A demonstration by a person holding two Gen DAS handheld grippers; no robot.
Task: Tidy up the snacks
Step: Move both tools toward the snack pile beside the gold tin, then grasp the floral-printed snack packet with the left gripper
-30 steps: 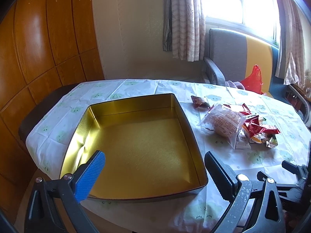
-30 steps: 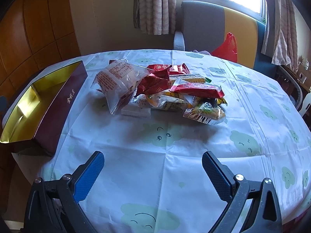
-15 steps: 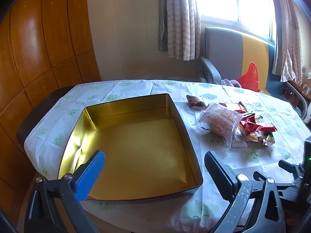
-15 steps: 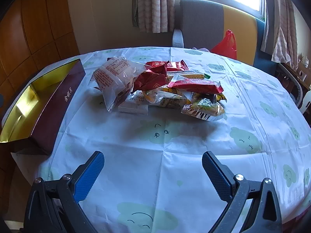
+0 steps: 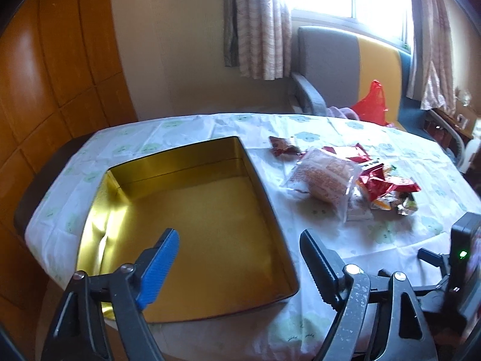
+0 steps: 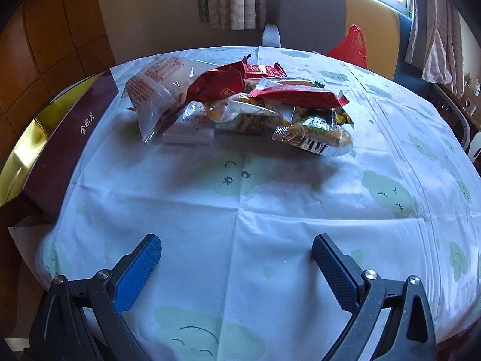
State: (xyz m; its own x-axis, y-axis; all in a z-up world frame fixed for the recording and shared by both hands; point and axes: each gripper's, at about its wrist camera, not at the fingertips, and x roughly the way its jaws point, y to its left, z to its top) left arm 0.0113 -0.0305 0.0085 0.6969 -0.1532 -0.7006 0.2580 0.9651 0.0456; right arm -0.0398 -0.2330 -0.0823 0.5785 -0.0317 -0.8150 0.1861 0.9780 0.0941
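A gold tin box [image 5: 192,210] with a maroon outer wall [image 6: 69,138] lies open and empty on the table's left side. A pile of snack packets [image 6: 249,105] lies mid-table, right of the box; it also shows in the left wrist view [image 5: 354,180]. It holds a clear bag with red print [image 6: 159,90], red wrappers [image 6: 297,94] and a silver-green packet [image 6: 315,138]. One small red packet [image 5: 282,147] lies apart near the box's far corner. My left gripper [image 5: 237,249] is open over the box's near part. My right gripper [image 6: 236,255] is open and empty above the tablecloth, short of the pile.
The round table has a white tablecloth with green cloud faces [image 6: 240,210]. A grey and yellow armchair [image 6: 330,21] with a red plastic bag [image 6: 351,45] stands behind it. Wooden panelling [image 5: 45,75] is on the left. The right gripper's body [image 5: 463,270] shows beside the left gripper.
The left gripper has pulled back and turned a little left; the box and pile sit further away in its view. The right gripper has moved closer to the snack pile. Both stay open.
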